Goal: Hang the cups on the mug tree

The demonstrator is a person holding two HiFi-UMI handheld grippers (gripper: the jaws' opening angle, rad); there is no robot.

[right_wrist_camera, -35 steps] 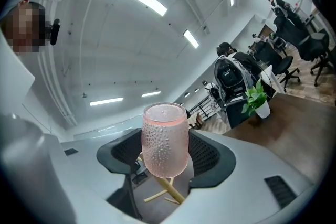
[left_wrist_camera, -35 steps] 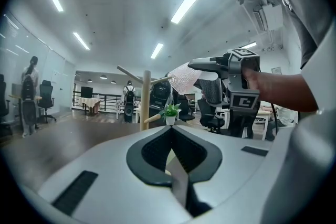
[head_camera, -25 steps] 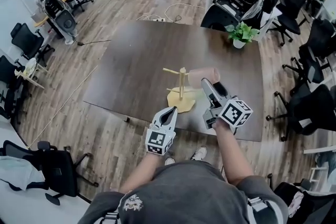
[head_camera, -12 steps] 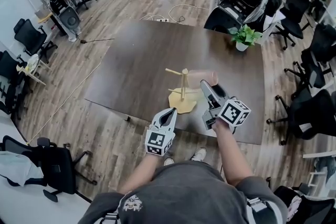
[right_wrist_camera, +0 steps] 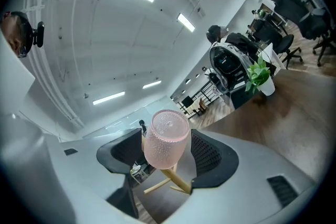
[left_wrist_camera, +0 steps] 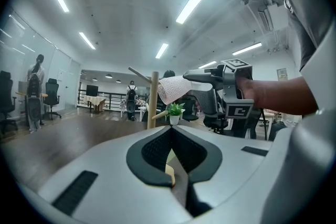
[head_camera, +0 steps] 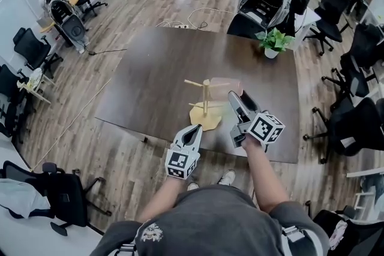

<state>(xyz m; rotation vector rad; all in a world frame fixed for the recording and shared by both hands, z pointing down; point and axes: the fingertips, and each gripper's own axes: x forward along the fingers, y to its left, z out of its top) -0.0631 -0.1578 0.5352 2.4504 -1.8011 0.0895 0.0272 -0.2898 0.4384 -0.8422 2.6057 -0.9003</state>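
The cup [right_wrist_camera: 165,141] is dimpled, the mug tree [head_camera: 205,99] pale wood, the table [head_camera: 156,75] dark matt

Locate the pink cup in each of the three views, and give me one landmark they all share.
Head view: the pink cup is just right of centre, ahead of the right gripper, beside the mug tree.
Left gripper view: the cup is at centre, just right of the tree's post.
Right gripper view: the cup is low at centre, between the jaws.
Shared landmark: the potted plant.
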